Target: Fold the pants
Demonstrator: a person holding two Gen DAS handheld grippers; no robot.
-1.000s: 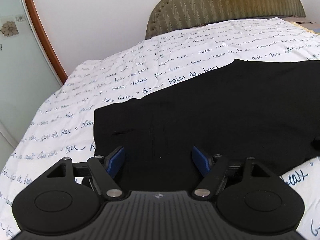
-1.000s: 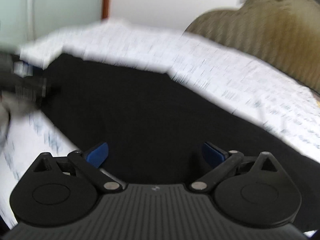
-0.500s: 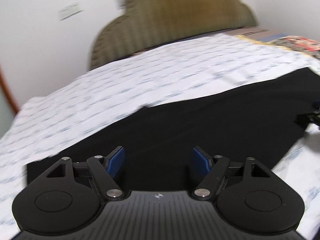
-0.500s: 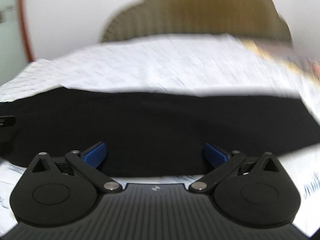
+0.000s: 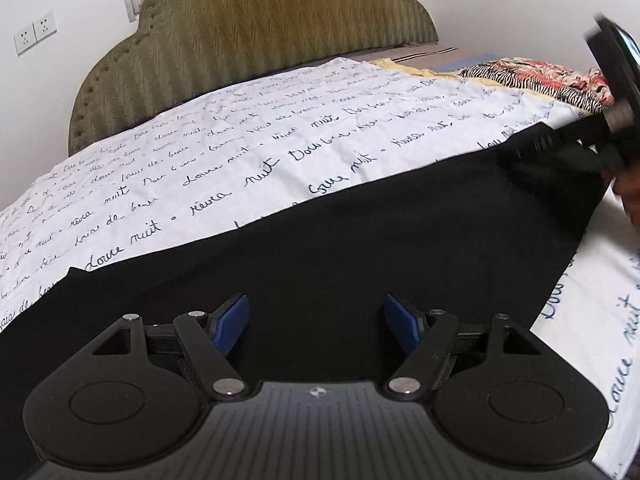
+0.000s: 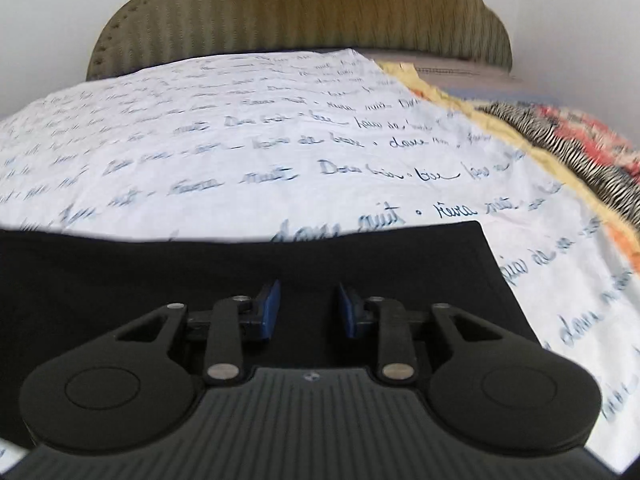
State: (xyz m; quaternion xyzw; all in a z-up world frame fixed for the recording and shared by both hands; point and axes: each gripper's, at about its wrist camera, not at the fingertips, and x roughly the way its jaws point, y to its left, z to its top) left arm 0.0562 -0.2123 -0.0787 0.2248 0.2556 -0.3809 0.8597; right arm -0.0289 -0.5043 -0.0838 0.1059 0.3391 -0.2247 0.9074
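Black pants (image 5: 400,240) lie flat across the white bed sheet. My left gripper (image 5: 316,320) is open and hovers low over the near edge of the pants, nothing between its blue pads. My right gripper (image 6: 307,310) is partly closed with a gap between its pads, low over the pants (image 6: 200,272) near their right end, whose corner (image 6: 476,232) shows. The frames do not show cloth pinched in it. The right gripper also shows in the left wrist view (image 5: 612,92) at the far right end of the pants.
The white sheet (image 5: 240,152) with blue handwriting covers the bed. An olive padded headboard (image 5: 248,40) stands at the back against a white wall. A red, black and white patterned cloth (image 6: 580,148) lies at the bed's right side.
Both views swung right, from the bed's left side toward the headboard. The right gripper's jaws narrowed from wide open to a small gap. The left gripper stayed open.
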